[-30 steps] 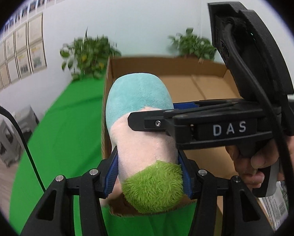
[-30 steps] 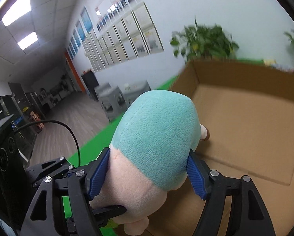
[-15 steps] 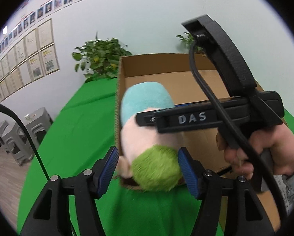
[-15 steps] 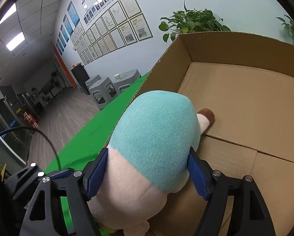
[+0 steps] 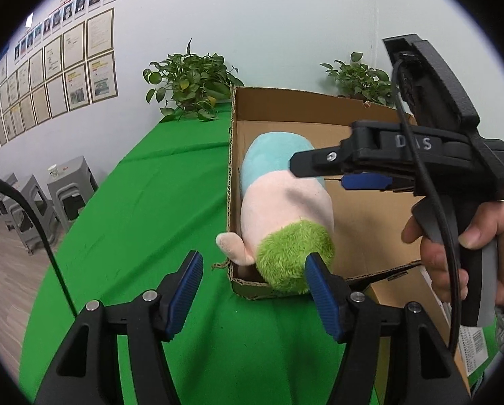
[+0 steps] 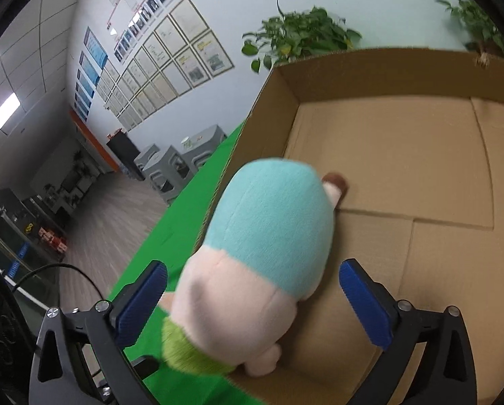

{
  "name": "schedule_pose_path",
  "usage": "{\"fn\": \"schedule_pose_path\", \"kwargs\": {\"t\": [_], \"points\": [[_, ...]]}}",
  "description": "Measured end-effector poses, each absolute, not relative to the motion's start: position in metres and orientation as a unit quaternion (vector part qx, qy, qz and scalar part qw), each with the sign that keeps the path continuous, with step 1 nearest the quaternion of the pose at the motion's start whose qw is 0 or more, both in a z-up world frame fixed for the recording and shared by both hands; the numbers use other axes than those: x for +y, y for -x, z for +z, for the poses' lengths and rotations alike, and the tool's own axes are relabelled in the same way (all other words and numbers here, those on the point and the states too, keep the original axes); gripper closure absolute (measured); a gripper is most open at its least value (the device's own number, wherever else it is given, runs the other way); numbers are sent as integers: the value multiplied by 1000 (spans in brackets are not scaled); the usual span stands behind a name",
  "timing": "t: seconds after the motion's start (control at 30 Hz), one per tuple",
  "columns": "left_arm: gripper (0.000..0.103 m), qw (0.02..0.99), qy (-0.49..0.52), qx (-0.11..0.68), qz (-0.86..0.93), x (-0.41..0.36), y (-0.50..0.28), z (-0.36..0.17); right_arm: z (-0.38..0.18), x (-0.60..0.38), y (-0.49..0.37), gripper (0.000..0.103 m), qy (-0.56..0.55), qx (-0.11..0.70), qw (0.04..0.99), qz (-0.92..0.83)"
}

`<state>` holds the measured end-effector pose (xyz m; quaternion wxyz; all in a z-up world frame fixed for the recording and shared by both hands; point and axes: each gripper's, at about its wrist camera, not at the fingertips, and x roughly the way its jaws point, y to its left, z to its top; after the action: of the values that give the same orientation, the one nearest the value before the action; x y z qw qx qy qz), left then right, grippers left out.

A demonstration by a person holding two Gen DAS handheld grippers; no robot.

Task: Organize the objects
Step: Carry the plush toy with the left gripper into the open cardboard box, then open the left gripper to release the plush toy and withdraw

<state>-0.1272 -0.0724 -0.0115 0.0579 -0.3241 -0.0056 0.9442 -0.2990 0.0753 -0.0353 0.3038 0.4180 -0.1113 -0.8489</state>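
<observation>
Two potted plants [image 5: 191,89] [image 5: 360,79] stand at the far edge of a green-covered table [image 5: 150,209], vs a pale wall w/ rows of framed sheets [image 5: 66,74]. Grey stools [image 5: 69,192] sit on wood-look floor to the table's left; ceiling lights show in the right wrist view.

Cardboard box [image 5: 319,111] sits open on the green cloth. Plush toy [image 5: 285,202] (teal, pink, green end) lies inside along the box's left wall, green end propped on the near rim, a pink limb poking over the corner.

Left gripper [image 5: 253,298]: jaws apart, empty, over the cloth just short of the box; right pad near the toy's green end, not pressing. Right gripper [image 6: 253,305]: jaws opening, toy between them but pads clear of it on both sides. A hand [image 5: 461,246] holds its handle.

Vs 1 s ago: both grippers were clamped on the toy, held above the box; half a sec ago left had let go, right hadn't. Toy has since dropped lower into the box.
</observation>
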Motion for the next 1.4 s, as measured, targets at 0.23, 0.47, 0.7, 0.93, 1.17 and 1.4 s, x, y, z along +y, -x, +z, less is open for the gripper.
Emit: {"fn": "schedule_pose_path", "kwargs": {"t": [0.23, 0.47, 0.7, 0.93, 1.17, 1.4], "points": [[31, 74, 362, -53, 928, -93, 155, -37, -65, 44, 315, 2, -487, -118, 280, -819], [29, 147, 351, -89, 921, -105, 170, -49, -69, 39, 310, 34, -457, -114, 311, -825], [34, 176, 362, -79, 912, -97, 180, -59, -89, 48, 312, 21, -455, -152, 317, -818], [46, 181, 371, -90, 906, -104, 180, -63, -77, 61, 294, 7, -447, -130, 266, -844], [46, 142, 350, -67, 924, -104, 159, -55, -28, 121, 178, 0, -377, -61, 170, -908], [24, 100, 262, -44, 959, -85, 102, -1, -3, 174, 85, 0, -336, -40, 103, -935]]}}
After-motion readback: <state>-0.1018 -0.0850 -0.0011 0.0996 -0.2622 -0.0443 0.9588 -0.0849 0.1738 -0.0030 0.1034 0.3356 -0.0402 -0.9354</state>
